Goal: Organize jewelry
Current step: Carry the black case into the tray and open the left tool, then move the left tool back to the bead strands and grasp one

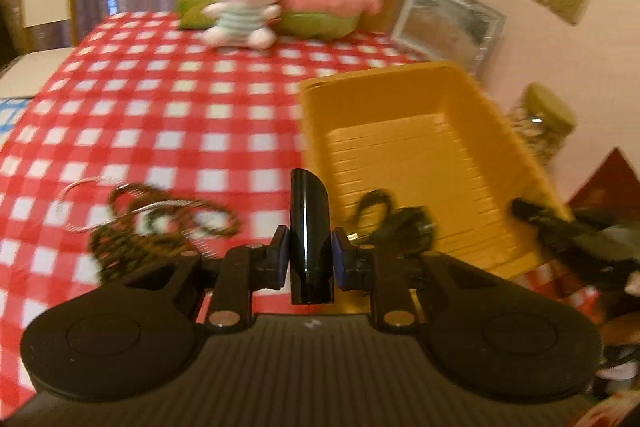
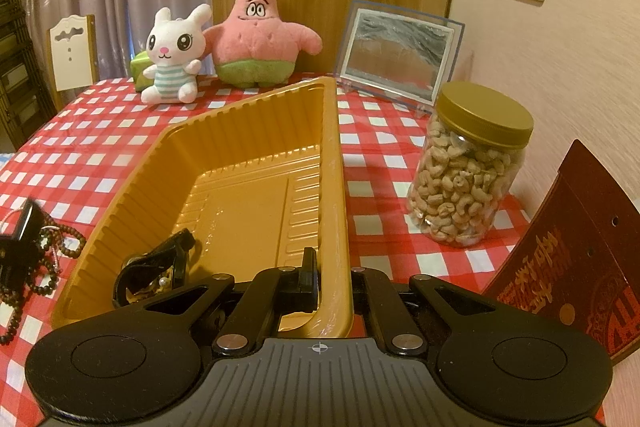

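Note:
My left gripper (image 1: 309, 255) is shut on a glossy black piece (image 1: 308, 223) that stands upright between its blue pads, lifted above the checked cloth. Behind it on the cloth lies a tangle of dark bead necklaces (image 1: 160, 227) with a silver chain (image 1: 80, 187); the beads (image 2: 44, 267) also show in the right wrist view. My right gripper (image 2: 332, 283) is shut on the near right rim of the yellow tray (image 2: 332, 187). The tray (image 1: 420, 155) holds a black hair clip (image 2: 152, 267) at its near left corner. The left wrist view is blurred.
A jar of cashews (image 2: 468, 179) stands right of the tray, and a red packet (image 2: 580, 267) leans at the wall. A picture frame (image 2: 400, 51), a pink star plush (image 2: 260, 31) and a white rabbit plush (image 2: 172, 59) line the table's far edge. A chair (image 2: 72, 51) stands far left.

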`<state>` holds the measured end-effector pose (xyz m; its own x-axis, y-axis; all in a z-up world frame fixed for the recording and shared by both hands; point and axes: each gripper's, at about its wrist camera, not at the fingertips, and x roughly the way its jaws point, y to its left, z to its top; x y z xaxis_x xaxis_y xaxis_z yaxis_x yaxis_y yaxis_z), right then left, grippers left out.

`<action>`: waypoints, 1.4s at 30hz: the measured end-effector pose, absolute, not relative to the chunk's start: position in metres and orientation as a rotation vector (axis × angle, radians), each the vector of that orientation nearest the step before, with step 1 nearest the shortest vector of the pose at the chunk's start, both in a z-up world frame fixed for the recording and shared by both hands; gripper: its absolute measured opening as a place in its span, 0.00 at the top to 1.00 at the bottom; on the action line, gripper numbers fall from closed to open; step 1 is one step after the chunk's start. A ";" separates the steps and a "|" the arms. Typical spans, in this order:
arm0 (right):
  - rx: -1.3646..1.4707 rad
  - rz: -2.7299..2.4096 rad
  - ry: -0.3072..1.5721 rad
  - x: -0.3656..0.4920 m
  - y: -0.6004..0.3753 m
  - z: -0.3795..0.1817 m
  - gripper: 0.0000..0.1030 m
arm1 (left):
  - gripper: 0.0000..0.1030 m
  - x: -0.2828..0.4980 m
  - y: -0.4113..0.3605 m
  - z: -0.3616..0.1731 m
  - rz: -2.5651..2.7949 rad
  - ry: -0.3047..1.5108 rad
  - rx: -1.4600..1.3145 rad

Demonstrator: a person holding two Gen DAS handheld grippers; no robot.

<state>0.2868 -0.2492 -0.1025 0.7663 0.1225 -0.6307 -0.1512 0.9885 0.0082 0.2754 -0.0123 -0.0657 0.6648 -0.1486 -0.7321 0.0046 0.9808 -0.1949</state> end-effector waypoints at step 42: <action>-0.034 0.167 0.659 0.293 -0.242 -0.099 0.96 | 0.64 0.326 -0.048 -0.058 -0.122 0.846 -0.283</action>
